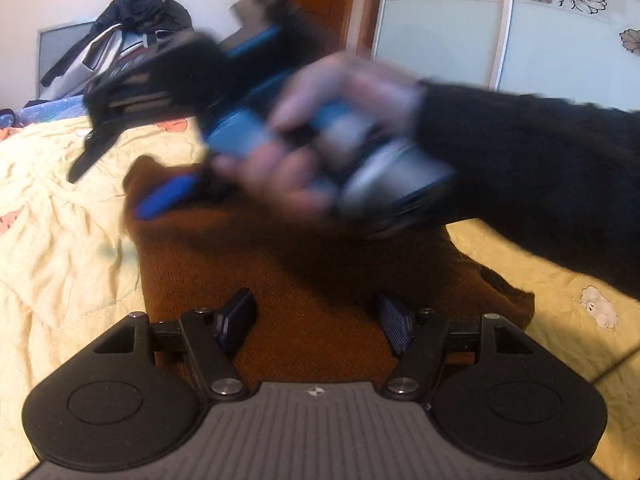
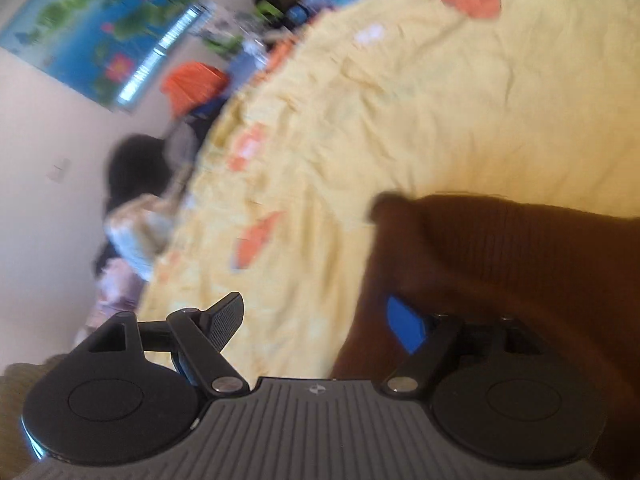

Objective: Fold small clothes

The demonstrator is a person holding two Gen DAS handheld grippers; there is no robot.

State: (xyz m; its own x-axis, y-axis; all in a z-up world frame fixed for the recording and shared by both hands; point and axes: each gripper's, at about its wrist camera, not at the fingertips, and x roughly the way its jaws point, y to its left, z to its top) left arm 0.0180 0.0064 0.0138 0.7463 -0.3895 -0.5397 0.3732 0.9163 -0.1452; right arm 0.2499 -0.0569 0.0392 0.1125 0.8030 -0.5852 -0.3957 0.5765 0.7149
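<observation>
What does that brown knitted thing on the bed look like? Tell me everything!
The brown knitted garment looks like soft, ribbed wool. It lies fairly flat on the yellow bedspread, with a rounded far corner and a dark, bunched edge on the right. The left tool sits open just above it, gripping nothing. What kind of garment it is can't be told.

The yellow bedspread lies open around the brown knit. The right gripper and sleeve cross above it, seemingly close.
</observation>
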